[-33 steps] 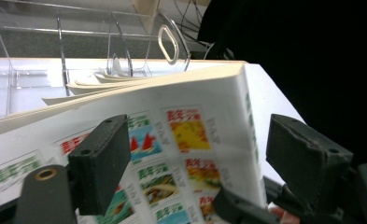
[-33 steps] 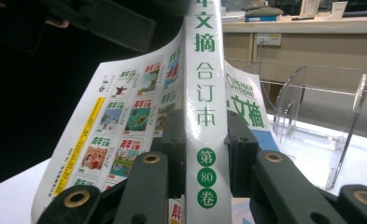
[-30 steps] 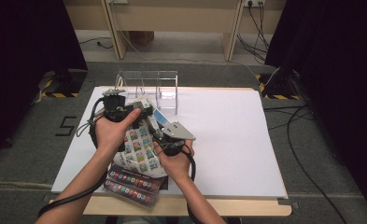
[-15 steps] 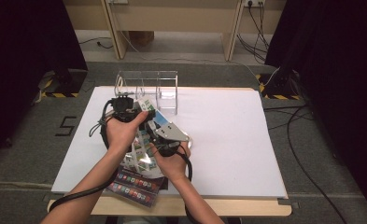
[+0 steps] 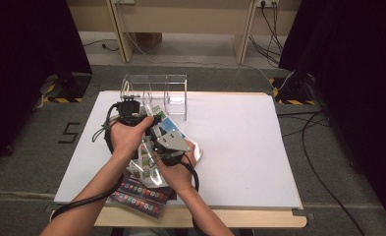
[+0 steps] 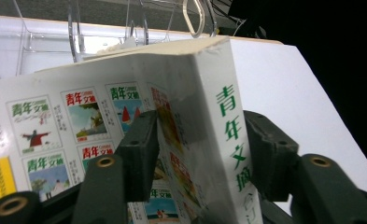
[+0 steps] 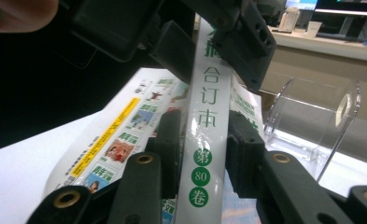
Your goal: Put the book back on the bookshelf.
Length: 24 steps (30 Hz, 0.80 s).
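Note:
A thick white book (image 5: pixel 146 164) with green characters on its spine (image 6: pixel 228 121) is held up over the white table (image 5: pixel 239 147). My left gripper (image 5: pixel 141 120) is shut on it, with its jaws (image 6: pixel 204 154) pressed on the two covers beside the spine. Lower down the same spine (image 7: pixel 204 121), my right gripper (image 7: pixel 204 154) is also shut, and its grey plate (image 5: pixel 173 142) shows in the high view. The left gripper's jaws appear at the top of the right gripper view. Small picture tiles cover the book's back cover (image 6: pixel 55 135).
A clear acrylic book stand (image 5: pixel 156 88) with upright dividers (image 7: pixel 312 121) sits just beyond the book at the table's far edge. A second book (image 5: pixel 141 194) with a dark cover lies flat at the front edge. Cables trail off to the left.
The left gripper has shifted a little right and toward the stand. Both hands have drawn closer over the book, which now stands more on edge.

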Each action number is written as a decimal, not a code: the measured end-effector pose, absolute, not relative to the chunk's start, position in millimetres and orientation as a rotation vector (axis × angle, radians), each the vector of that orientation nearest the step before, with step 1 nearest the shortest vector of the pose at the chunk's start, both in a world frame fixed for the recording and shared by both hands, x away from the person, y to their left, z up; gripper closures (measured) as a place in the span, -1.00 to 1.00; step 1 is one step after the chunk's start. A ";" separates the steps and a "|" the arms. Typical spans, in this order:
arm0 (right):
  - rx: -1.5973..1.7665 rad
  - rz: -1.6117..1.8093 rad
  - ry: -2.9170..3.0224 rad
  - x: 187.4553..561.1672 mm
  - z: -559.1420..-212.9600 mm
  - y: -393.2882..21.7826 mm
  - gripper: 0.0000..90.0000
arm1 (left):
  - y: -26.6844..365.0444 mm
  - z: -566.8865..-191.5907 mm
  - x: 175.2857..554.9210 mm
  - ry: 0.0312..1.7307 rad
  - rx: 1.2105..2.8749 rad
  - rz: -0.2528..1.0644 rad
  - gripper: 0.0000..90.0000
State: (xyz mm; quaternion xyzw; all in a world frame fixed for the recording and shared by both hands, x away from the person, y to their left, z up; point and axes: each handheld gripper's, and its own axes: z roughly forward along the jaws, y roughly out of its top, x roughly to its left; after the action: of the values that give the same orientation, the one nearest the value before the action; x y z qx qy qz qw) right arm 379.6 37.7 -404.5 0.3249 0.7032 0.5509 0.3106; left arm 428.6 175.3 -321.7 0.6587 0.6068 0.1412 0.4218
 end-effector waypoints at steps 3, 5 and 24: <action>0.844 1.434 1.847 378.0 -404.9 41.3 0.47 | 176.6 -321.9 427.9 1.513 1.643 0.342 0.24; 0.839 1.421 1.846 376.0 -404.7 44.3 0.41 | 177.6 -322.1 427.6 1.505 1.642 0.337 0.33; 0.775 1.476 1.995 371.0 -388.0 -12.9 0.23 | 206.8 -327.9 428.1 1.358 1.628 0.264 0.61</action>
State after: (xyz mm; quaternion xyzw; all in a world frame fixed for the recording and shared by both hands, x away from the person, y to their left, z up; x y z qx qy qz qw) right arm 371.0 -12.9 -388.0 0.2874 0.7393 0.5470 0.2675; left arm 428.1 206.8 -327.9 0.6678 0.5570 0.1083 0.4818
